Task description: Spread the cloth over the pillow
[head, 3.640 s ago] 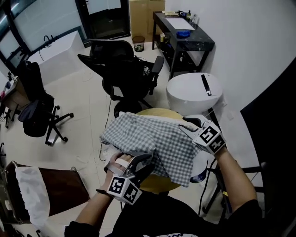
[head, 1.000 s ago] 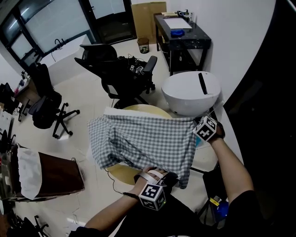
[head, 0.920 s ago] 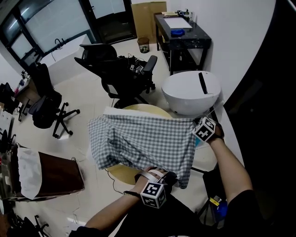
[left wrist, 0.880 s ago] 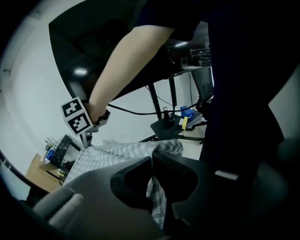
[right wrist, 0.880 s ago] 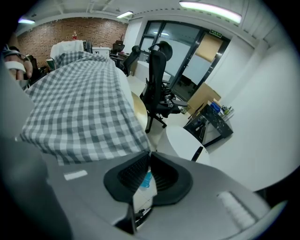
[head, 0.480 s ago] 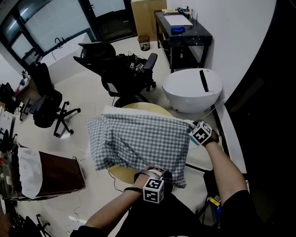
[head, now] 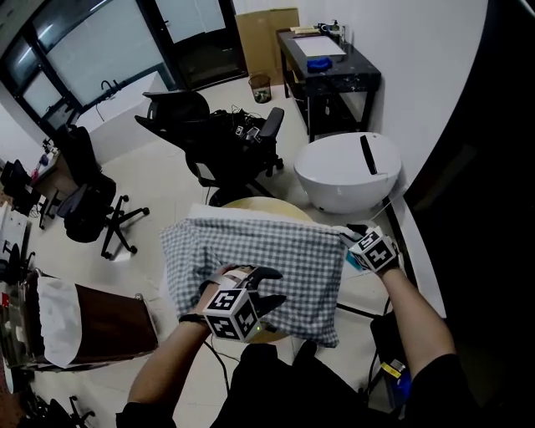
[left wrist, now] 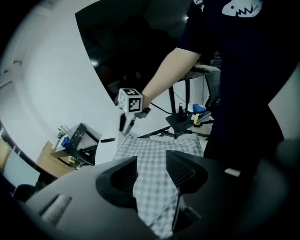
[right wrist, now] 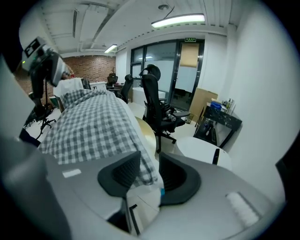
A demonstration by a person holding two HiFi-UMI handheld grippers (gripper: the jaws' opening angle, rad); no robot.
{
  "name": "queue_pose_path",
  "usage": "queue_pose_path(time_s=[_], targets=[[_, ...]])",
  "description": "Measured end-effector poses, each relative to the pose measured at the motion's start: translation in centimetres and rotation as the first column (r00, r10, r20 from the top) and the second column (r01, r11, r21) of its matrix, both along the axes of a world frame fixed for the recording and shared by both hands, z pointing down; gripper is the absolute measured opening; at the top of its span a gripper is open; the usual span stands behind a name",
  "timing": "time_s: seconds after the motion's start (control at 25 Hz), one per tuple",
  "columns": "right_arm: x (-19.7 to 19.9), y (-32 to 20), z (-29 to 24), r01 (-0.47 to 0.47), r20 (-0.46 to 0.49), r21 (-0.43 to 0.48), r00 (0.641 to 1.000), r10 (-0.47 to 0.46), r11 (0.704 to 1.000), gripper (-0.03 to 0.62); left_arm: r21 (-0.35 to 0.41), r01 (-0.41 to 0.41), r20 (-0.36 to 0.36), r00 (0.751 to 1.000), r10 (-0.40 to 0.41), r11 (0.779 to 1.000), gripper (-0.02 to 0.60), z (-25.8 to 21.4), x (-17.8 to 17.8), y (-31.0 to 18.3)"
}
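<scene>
Checked cloth (head: 259,251) is draped over the pillow (head: 226,213) on the round worktop (head: 280,205). Left tool (left wrist: 151,172): jaws just opened wide, cloth loose between them. Right tool (right wrist: 149,174): also just opened, cloth corner between jaws, not pinched. Green sign (right wrist: 190,40) above the door is too small to read.

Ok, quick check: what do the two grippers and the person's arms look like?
Both match: the left gripper and the right gripper each carry a white cube with black square markers. Seen close, the bodies are grey and the jaws dark, with ribbed inner faces. The person wears a dark short-sleeved top with a white shark print.
</scene>
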State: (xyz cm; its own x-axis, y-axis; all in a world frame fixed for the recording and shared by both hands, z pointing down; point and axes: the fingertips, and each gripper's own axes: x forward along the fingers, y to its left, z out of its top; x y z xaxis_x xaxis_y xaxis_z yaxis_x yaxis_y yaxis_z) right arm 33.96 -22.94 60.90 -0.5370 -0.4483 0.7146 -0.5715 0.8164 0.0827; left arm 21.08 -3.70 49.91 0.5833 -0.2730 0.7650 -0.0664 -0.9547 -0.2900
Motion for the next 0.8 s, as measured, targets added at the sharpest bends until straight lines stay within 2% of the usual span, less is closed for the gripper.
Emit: queue_pose_path(time_s=[0.16, 0.32, 0.56, 0.8], targets=[[-1.1, 0.2, -0.4, 0.026, 0.000, 0.000, 1.000, -0.026, 1.000, 0.135, 0.045, 0.036, 0.024, 0.999, -0.037, 0.998, 0.175, -2.5, -4.4, -6.5], [-1.4, 0.1, -0.5, 0.006, -0.011, -0.010, 1.000, -0.006, 1.000, 0.136, 0.049, 0.042, 0.089, 0.995, -0.046, 0.998, 0.155, -2.3, -8.8, -12.1], [-1.8, -0.3, -0.4, -0.050, -0.031, -0.033, 0.998, 0.049, 0.998, 0.136, -0.070, -0.015, 0.171, 0.985, 0.027, 0.997, 0.135, 2.9, -13.7, -17.3], [-2.5, 0.1, 0.5, -0.045, -0.113, -0.070, 0.993, 0.037, 0.997, 0.137, -0.202, -0.063, 0.194, 0.976, 0.103, 0.977, 0.135, 8.9, -16.8, -18.6]])
